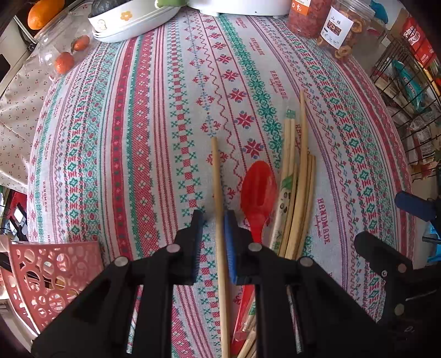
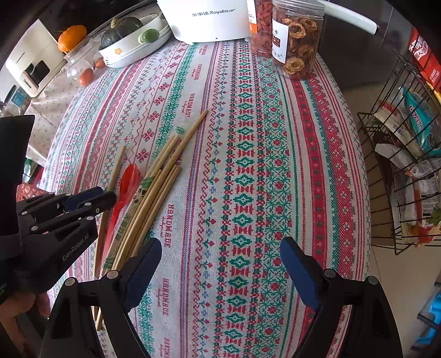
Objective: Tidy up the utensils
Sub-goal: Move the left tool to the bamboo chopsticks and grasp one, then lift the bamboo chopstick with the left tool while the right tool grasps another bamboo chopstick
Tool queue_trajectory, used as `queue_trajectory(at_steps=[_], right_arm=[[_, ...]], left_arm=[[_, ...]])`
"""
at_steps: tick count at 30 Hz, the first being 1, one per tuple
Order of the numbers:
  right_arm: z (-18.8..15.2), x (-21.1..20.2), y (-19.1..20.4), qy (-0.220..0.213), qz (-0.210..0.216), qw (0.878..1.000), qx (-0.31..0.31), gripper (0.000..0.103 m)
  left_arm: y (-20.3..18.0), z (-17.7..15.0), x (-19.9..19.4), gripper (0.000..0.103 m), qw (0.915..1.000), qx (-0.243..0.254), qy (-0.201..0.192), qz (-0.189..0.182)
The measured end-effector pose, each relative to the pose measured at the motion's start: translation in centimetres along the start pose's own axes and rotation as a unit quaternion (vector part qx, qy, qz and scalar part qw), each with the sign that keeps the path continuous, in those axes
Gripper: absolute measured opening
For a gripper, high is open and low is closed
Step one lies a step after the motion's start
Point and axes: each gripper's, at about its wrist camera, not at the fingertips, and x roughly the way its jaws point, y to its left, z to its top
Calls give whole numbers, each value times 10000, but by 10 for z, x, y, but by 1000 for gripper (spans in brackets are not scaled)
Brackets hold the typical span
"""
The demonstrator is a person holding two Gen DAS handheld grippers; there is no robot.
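My left gripper (image 1: pixel 215 220) straddles a single wooden chopstick (image 1: pixel 218 192) that lies on the patterned tablecloth; the jaws stand narrowly apart, the right pad against the stick, a gap on the left. Beside it to the right lie a red plastic spoon (image 1: pixel 257 190) and a bundle of wooden chopsticks (image 1: pixel 299 187), one in a printed paper sleeve. In the right wrist view the left gripper (image 2: pixel 109 197) is over the lone chopstick (image 2: pixel 117 168), with the red spoon (image 2: pixel 128 179) and the bundle (image 2: pixel 162 176) next to it. My right gripper (image 2: pixel 220 264) is wide open and empty above the cloth.
A pink perforated basket (image 1: pixel 52 275) sits at the table's near left edge. At the back stand white dishes (image 1: pixel 132 19), a white appliance (image 2: pixel 206 19), snack jars (image 2: pixel 296 35) and oranges (image 1: pixel 64 62). A black wire rack (image 2: pixel 399 154) with packets stands off the right edge.
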Motion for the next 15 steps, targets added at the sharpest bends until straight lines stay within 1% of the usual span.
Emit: queue_trajectory(at_steps=[1,3,8,12,14,15], right_arm=[[0,0,0,-10,1,10000,0,89],[1,0,0,-27,1,10000,33,89],[6,2,-3,-74,21,9999,107,89],[14,2,1,-179,110,9997,158,88],[19,0,6,-279,133,9994,170,87],[22,0,9,-332,139,9992,189,83]], left_arm=[[0,-1,0,8,10000,12,1,57],[3,-2,-5,7,9999,49,-131,102],[2,-14,-41,7,9983,170,-556,-90],[4,-31,-71,7,9947,371,-937,-195],[4,-40,-84,7,9922,487,-1109,-277],[5,-46,-91,7,9910,542,-1183,-318]])
